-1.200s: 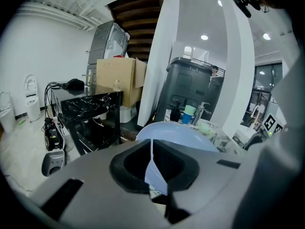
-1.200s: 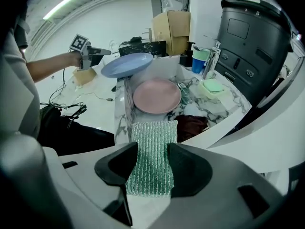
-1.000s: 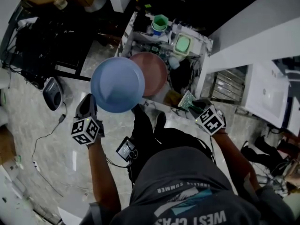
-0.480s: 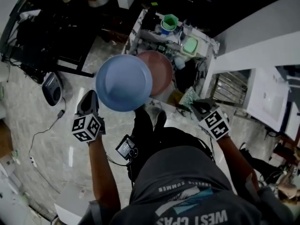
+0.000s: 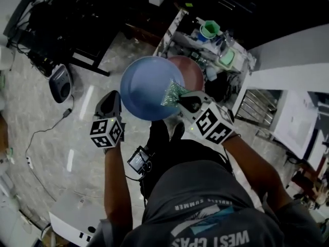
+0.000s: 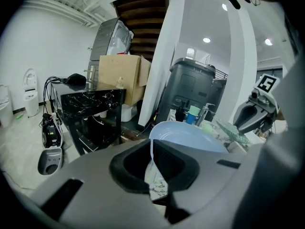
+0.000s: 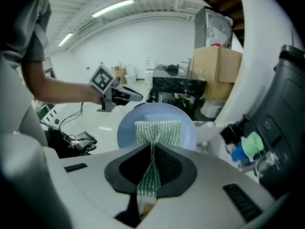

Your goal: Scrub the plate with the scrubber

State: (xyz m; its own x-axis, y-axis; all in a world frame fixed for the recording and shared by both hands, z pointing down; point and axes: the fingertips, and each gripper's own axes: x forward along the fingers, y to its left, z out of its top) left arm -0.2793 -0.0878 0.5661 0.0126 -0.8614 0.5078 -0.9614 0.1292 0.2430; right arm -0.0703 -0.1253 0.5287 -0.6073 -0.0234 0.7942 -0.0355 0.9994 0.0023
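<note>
Scrubber, flat sheet of glittering green mesh: pinched at its waist between the pads of the right gripper. The jaws have just been closing and stand narrow on it. Its free end fans out past the fingertips, in front of the plate's face and toward that plate's right rim as seen from the head. Whether mesh and plate touch cannot be told.

Plate, round, pale blue, shallow: carried in the air above the pale stone floor, tilted, hollow face toward the person. The left gripper clamps its lower-left rim, jaws narrow, with the rim edge-on between the pads.

Second plate, round, dusty pink: behind the blue one and partly covered by it, at the near edge of the cluttered marble-patterned counter.

Tub, square, pale green: on the same counter, toward its right edge.

Cup, green: farther back on the counter, near its far edge.

Floor unit, dark, oval: on the floor, well to the left of the plate.

Cardboard box, brown: far off, behind a black rack, in the left gripper view.
</note>
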